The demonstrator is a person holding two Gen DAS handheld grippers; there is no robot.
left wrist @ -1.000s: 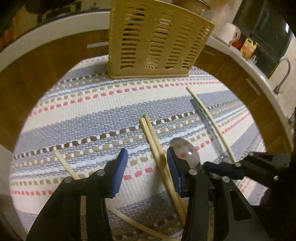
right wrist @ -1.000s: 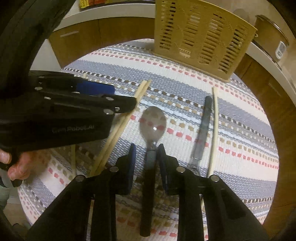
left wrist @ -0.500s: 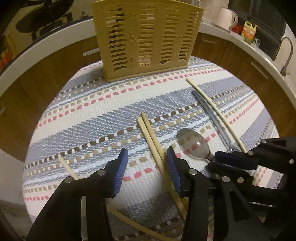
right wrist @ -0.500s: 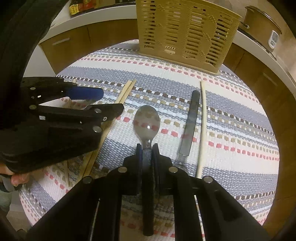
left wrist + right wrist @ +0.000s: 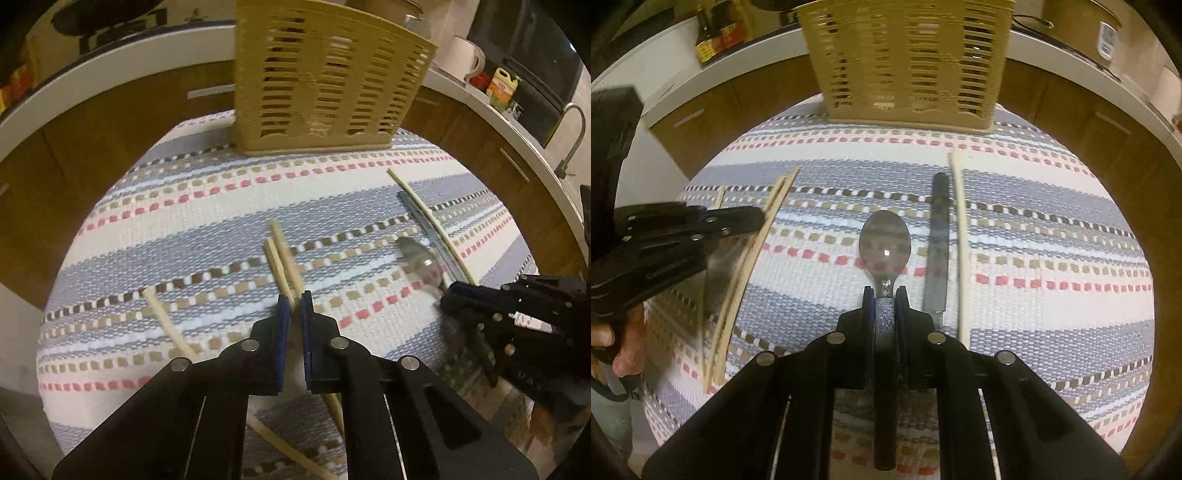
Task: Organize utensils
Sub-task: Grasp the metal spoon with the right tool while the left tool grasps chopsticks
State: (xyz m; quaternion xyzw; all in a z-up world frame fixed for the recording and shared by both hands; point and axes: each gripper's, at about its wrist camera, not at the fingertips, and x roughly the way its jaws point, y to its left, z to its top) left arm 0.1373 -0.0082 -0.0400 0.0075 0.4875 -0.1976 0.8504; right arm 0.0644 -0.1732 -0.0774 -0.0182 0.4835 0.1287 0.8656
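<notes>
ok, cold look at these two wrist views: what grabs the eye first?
Both grippers are shut on something: the right gripper clamps the spoon by its handle at mid-mat, while the left gripper, whose jaws have just been closing, pinches the paired chopsticks. Behind them the tan slotted utensil basket stands upright at the far edge of the striped mat.

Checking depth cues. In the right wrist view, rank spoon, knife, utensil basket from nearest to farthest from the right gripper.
1. Spoon: its handle is clamped in the right gripper, bowl pointing ahead.
2. Knife: lying on the mat just right of the spoon.
3. Utensil basket: standing at the mat's far edge.
</notes>
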